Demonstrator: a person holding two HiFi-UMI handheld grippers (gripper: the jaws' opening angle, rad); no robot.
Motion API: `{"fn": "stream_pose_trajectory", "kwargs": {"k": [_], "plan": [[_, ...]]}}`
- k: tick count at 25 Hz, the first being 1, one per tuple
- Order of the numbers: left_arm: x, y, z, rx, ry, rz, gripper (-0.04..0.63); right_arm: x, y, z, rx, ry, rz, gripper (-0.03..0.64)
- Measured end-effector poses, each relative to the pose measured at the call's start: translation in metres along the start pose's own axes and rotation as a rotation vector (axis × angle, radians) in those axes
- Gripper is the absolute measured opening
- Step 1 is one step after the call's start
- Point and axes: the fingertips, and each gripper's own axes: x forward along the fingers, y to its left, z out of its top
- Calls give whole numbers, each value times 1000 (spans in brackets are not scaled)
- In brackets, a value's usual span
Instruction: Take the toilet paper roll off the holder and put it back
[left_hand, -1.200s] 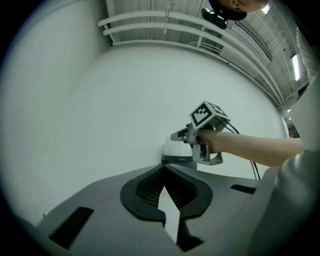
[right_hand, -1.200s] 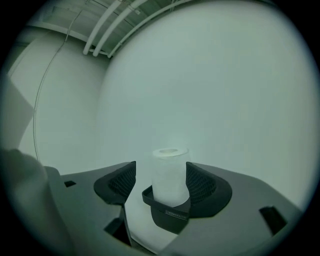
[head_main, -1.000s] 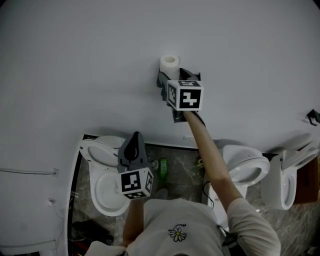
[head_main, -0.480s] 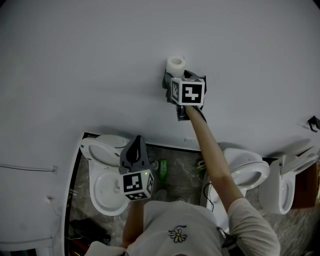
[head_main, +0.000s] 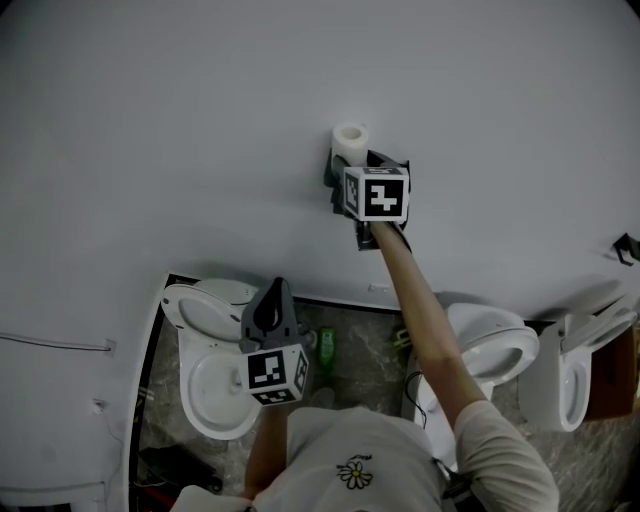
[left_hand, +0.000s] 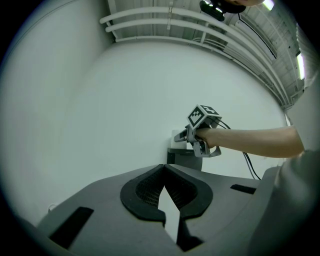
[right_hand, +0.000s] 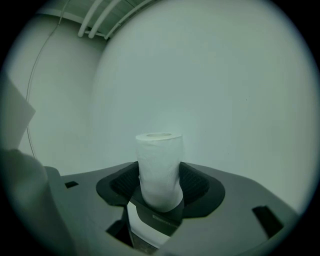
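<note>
A white toilet paper roll (head_main: 350, 138) (right_hand: 159, 167) stands upright on a dark holder (right_hand: 159, 220) (left_hand: 183, 157) fixed to the pale wall. My right gripper (head_main: 352, 160) (right_hand: 160, 186) is held up at the wall with the roll between its two pads. Its jaws are closing, and I see no squeeze on the paper. The roll's lower end is hidden behind the holder's front lip. My left gripper (head_main: 270, 300) (left_hand: 164, 168) hangs low and away from the wall, shut with nothing in it. From the left gripper view, the right gripper (left_hand: 184, 137) shows small at the holder.
Below the wall, three white toilets stand on a mottled floor: one at the left (head_main: 205, 385), one in the middle (head_main: 492, 340), one at the right (head_main: 572, 380). A green bottle (head_main: 326, 346) stands between the first two. A cable (head_main: 412, 385) lies by the middle toilet.
My right gripper has moved in closer to the roll, so the roll now sits between its jaws. The left gripper has barely shifted.
</note>
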Motion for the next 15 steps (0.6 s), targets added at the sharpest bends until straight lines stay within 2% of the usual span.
{"fn": "stream_pose_trajectory", "kwargs": {"k": [7, 15], "plan": [[3, 1, 4, 6, -7, -9, 18, -24, 3, 36, -35, -102, -4, 253], [3, -10, 13, 17, -24, -35, 18, -92, 6, 80, -101, -318, 7, 253]]}}
